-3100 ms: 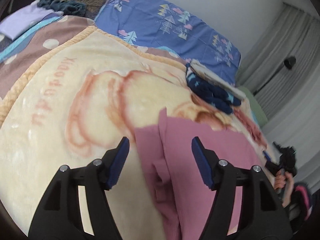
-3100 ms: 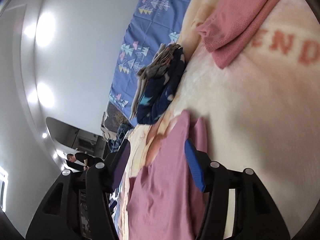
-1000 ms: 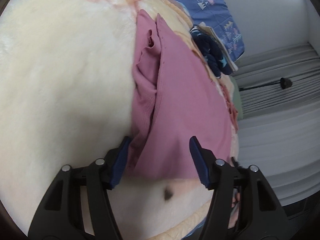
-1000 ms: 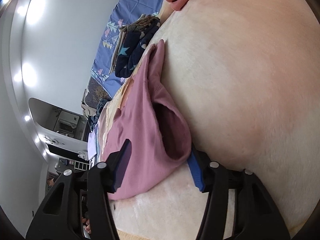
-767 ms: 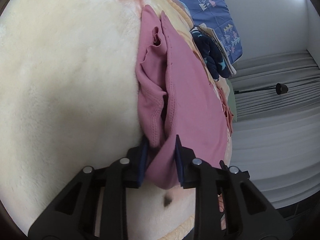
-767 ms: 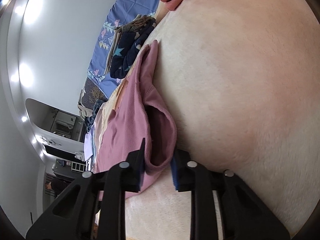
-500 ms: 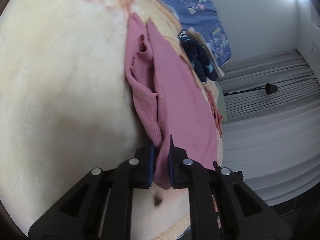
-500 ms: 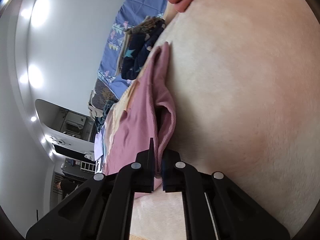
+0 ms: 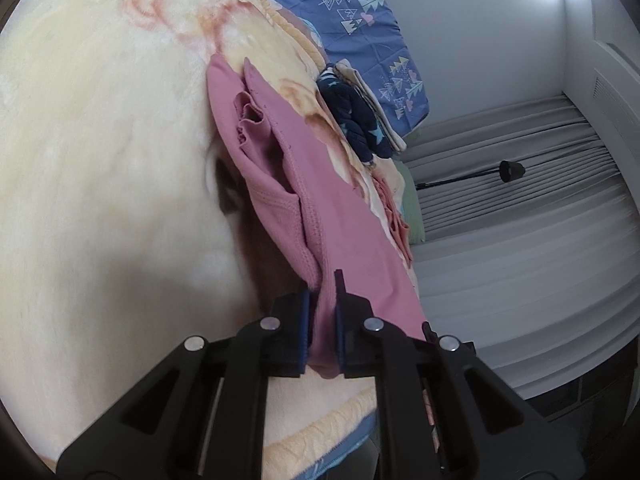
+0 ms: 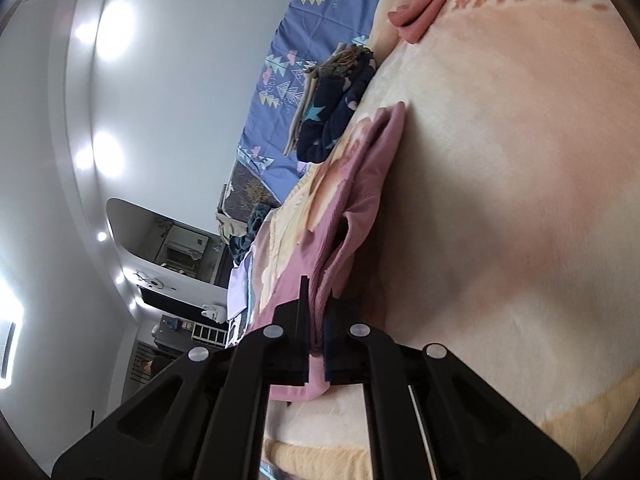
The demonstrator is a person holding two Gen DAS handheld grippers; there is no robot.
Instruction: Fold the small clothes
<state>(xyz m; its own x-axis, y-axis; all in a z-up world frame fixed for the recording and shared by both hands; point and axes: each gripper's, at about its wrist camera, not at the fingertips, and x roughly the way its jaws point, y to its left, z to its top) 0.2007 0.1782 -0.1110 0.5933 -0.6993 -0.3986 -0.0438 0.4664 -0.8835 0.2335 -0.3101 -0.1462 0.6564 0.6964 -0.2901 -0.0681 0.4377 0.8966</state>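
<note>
Both grippers clamp the near hem of the pink garment (image 9: 340,216), one at each corner. Left gripper (image 9: 321,320): blue pads squeezed nearly together w/ a bunched fold of pink fabric between them; the jaws have just been closing on that cloth. From the pinch the garment runs away up the frame, a ribbed cuff-like edge hanging open just past the fingers, a ruffled bit further up; the held end is off the blanket, w/ a dark shadow under it. Right gripper (image 10: 316,344): jaws also just closed, pressed tight on the same garment's other corner, a small tuft of pink poking out below the pads. In the right wrist view the pink garment (image 10: 360,200) stretches from the pinch toward the far end, its far tip resting on the cream blanket (image 10: 500,200). The cream blanket (image 9: 100,160) has a faded orange print and a yellowish trim at the near edge. Beyond the garment's far tip sits a navy patterned bundle (image 9: 356,116) w/ beige cloth folded beside it; a coral-pink folded item (image 10: 424,12) lies further off on the blanket, apart from the rest. A blue sheet w/ triangle-tree print (image 9: 360,12) lies behind the blanket. Grey curtains (image 9: 520,184) show at right in the left wrist view.
</note>
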